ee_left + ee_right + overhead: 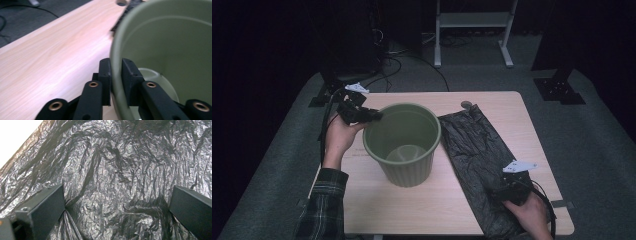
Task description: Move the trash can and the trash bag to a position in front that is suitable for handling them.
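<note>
The right gripper (507,191) rests on the black bag (477,150), its 2 jaws spread wide over the crinkled plastic. The left gripper (115,65) pinches the rim of the green bin (404,145), upright mid-table (412,210) beside the bag.

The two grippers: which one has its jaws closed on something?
The left gripper: its jaws pinch the green bin rim. The right gripper stands open over the black bag.

One green bin (404,145), one black bag (477,155), two hand-held grippers.
</note>
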